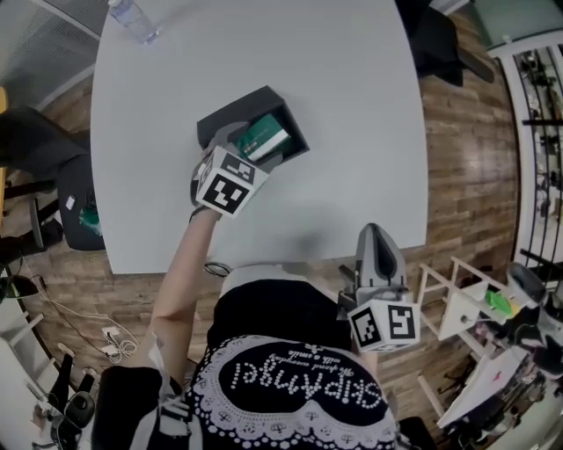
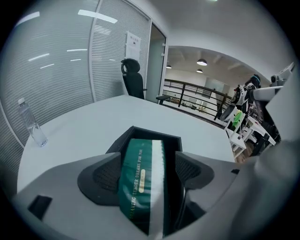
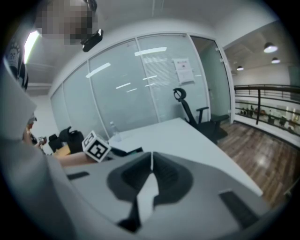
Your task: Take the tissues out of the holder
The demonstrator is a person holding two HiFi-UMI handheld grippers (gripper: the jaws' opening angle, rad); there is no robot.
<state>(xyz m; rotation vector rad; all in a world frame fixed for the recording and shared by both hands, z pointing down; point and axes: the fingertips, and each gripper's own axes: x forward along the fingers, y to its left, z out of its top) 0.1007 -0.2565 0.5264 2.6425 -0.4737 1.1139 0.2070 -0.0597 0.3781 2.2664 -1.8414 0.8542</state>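
A black box holder (image 1: pixel 227 120) stands on the white table (image 1: pixel 352 132), and a green tissue pack (image 1: pixel 265 138) sits tilted in its open top. My left gripper (image 1: pixel 251 154) reaches over the holder's near edge. In the left gripper view the green pack (image 2: pixel 138 183), with its white stripe, lies between the jaws of the left gripper (image 2: pixel 150 159). It lies against the left pad, while a dark gap shows at the right pad, so the jaws stand open around it. My right gripper (image 1: pixel 374 233) hangs by the table's near edge, shut and empty, as the right gripper view shows at its tips (image 3: pixel 151 157).
A clear water bottle (image 1: pixel 132 19) stands at the table's far left corner, also visible as the bottle (image 2: pixel 33 124) in the left gripper view. A black office chair (image 2: pixel 133 79) sits beyond the table. White racks (image 1: pixel 475 308) stand on the wooden floor at the right.
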